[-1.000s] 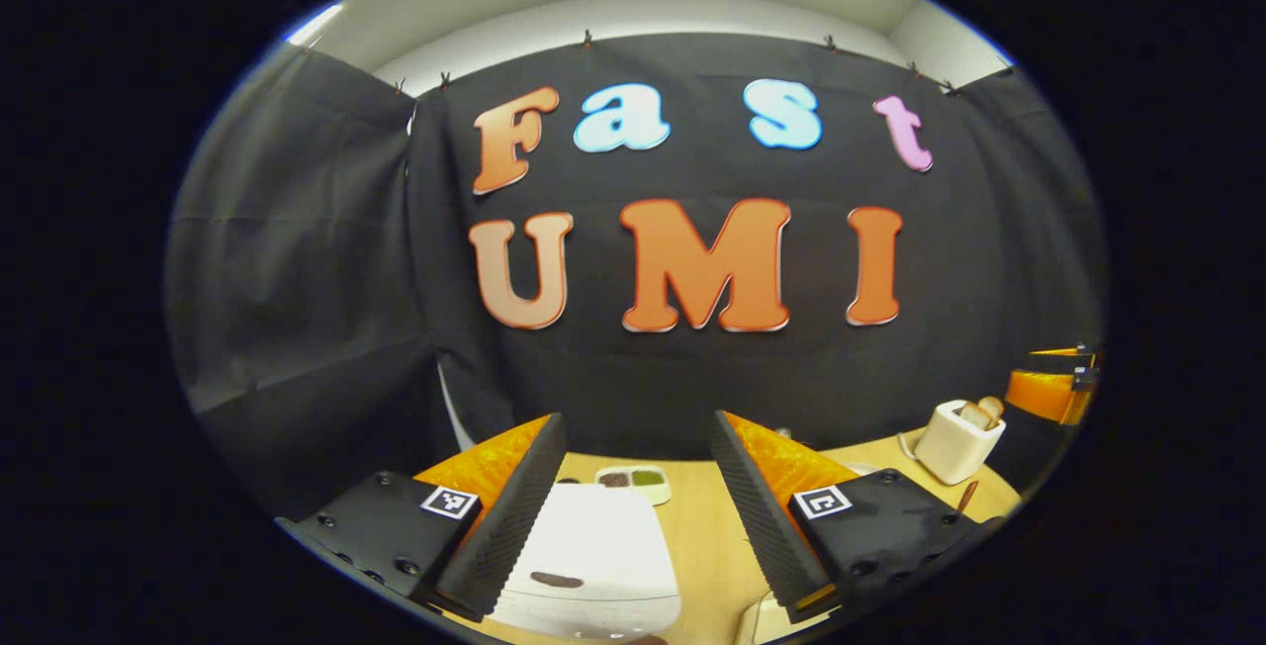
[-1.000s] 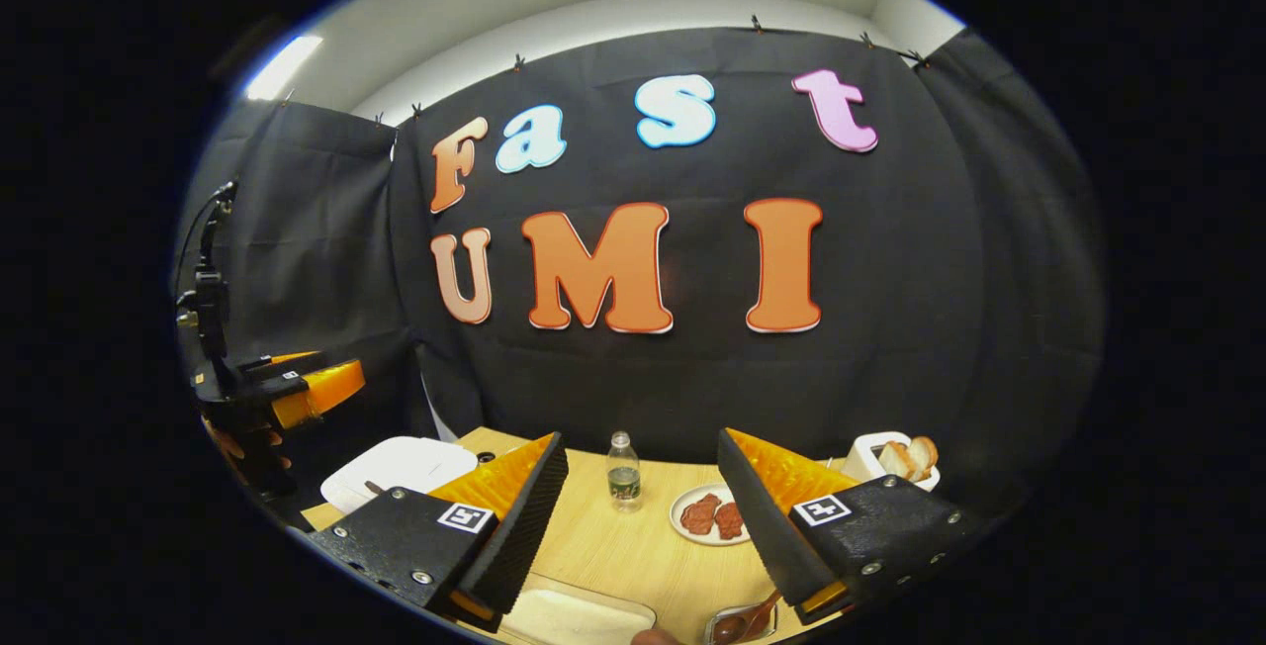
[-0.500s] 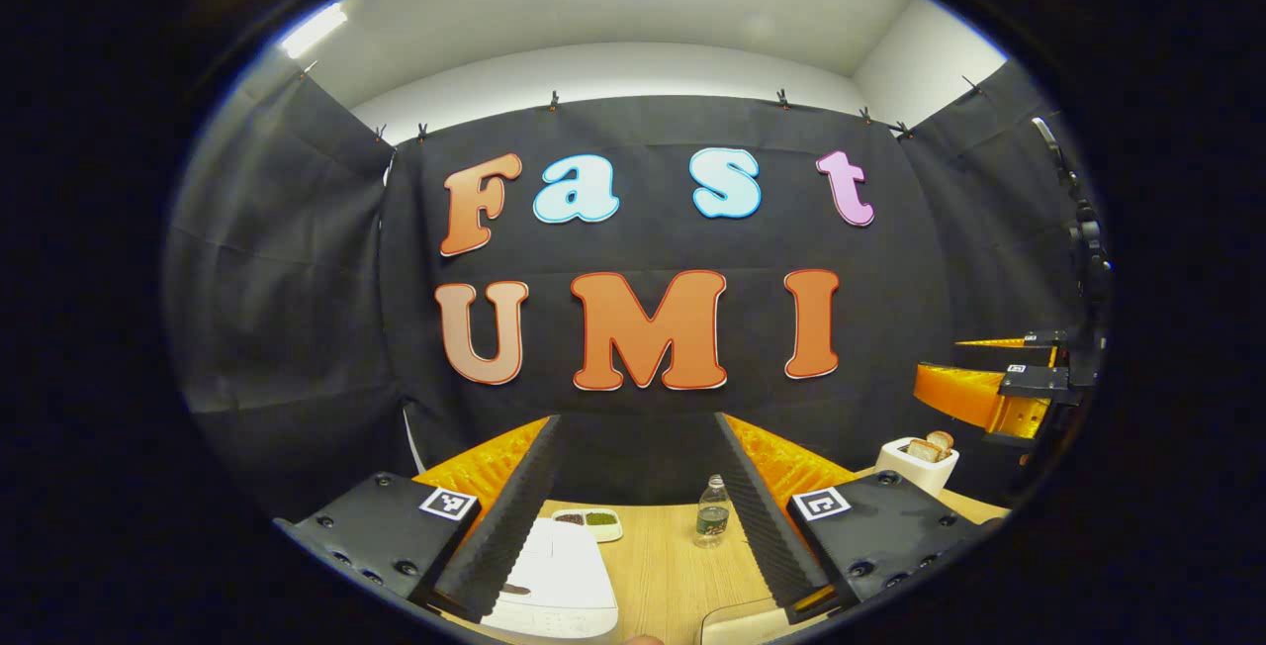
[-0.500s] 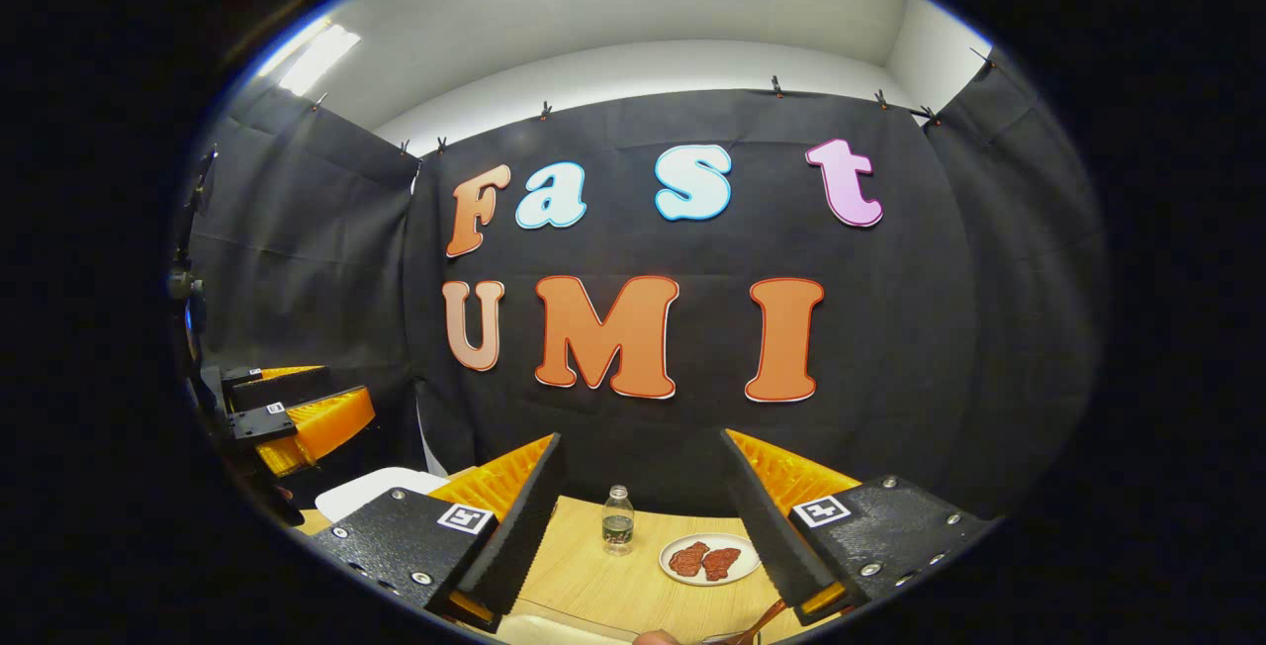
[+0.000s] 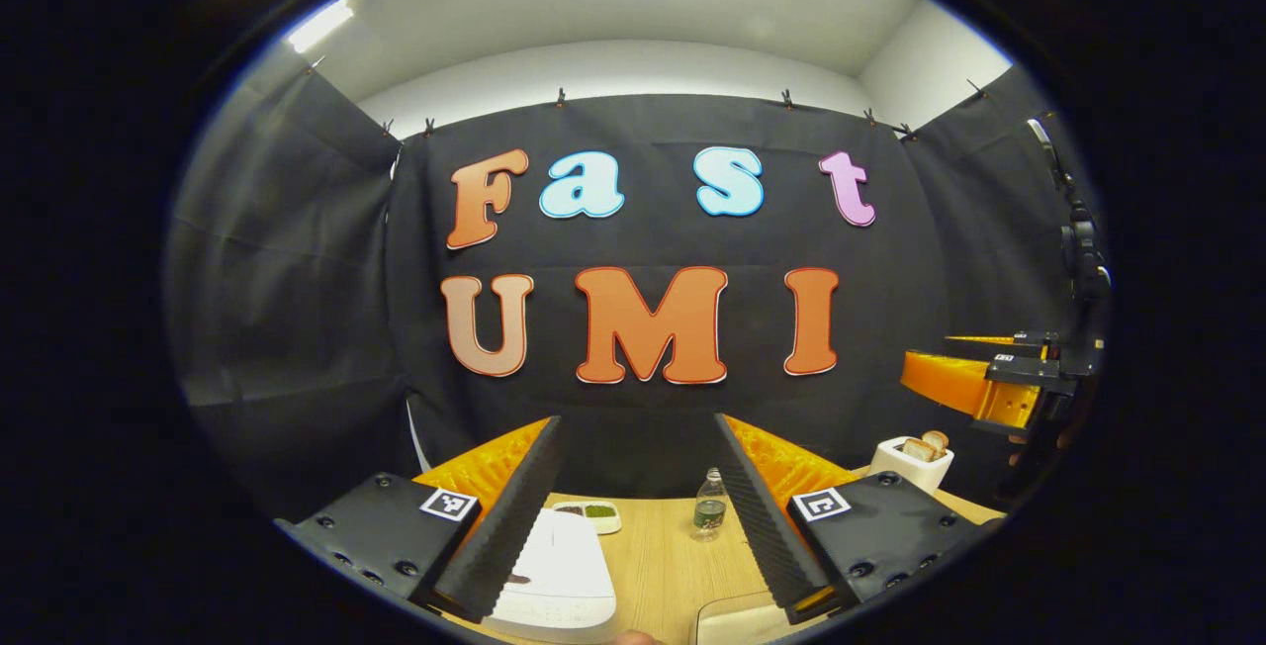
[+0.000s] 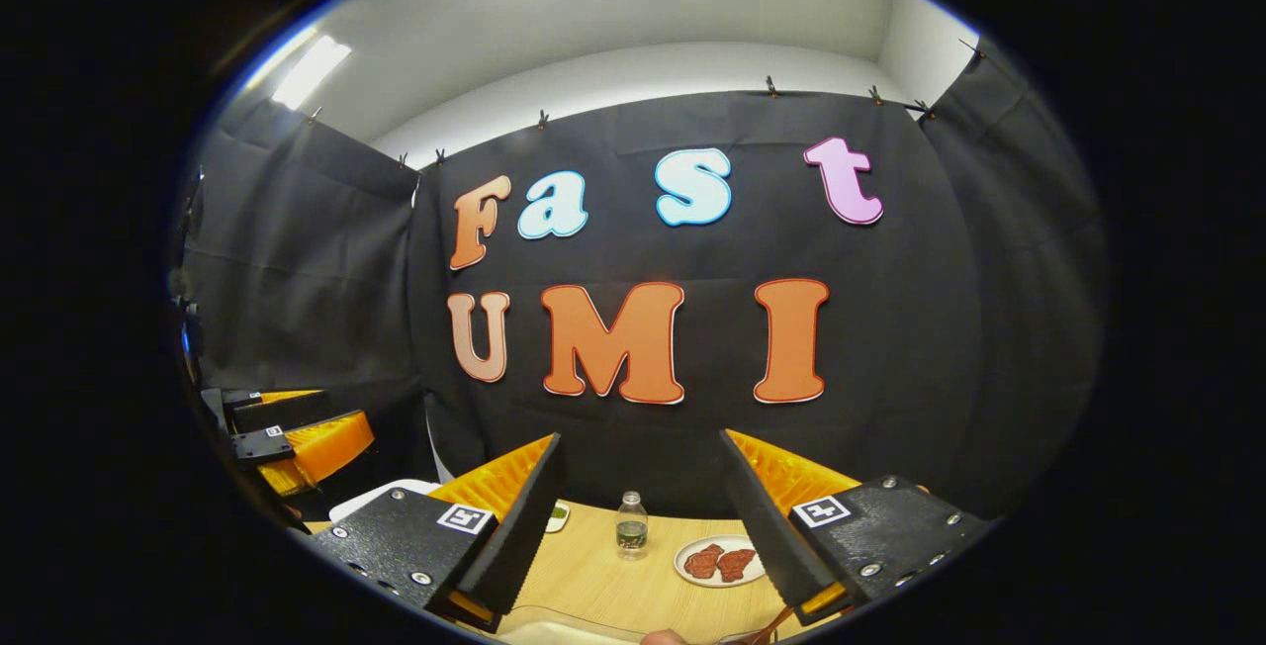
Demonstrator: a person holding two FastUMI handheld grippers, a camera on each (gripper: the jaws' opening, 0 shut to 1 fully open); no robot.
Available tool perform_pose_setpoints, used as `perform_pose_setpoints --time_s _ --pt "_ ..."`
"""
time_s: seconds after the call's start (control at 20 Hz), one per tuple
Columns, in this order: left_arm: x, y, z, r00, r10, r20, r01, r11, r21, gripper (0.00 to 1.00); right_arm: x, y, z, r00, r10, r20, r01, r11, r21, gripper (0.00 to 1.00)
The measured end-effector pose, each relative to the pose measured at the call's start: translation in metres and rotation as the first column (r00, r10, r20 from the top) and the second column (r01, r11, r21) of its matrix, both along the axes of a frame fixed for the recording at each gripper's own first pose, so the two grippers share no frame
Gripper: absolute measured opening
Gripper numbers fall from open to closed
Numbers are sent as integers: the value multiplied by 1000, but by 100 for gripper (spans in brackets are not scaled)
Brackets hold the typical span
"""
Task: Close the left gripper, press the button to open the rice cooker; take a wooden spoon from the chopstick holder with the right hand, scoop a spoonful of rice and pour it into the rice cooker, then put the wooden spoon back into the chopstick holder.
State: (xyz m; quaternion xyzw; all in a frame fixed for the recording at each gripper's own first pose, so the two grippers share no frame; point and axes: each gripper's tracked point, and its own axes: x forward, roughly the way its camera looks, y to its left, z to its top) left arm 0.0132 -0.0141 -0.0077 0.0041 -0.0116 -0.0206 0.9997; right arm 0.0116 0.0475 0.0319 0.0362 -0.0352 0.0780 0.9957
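— Both your grippers have lifted since a second ago. Left gripper (image 5: 633,516)?
— Jaws wide, holding nothing, above the rice cooker (image 5: 554,576).
— Right gripper (image 6: 643,526)?
— Wide too; wooden spoon (image 6: 771,628) low between its fingers.

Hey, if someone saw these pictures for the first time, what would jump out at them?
Probably the left gripper and right gripper, both open, held above the wooden table. Next, the white rice cooker with its lid down, at the left gripper view's bottom, then the plate of reddish food beside a small bottle.
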Motion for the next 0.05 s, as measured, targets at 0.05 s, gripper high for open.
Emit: perform_pose_setpoints --time_s 0.05 --pt "0 2 1 1000 5 -1 -5 1000 -1 99 0 2 0 1000 2 2 -2 1000 0 95"
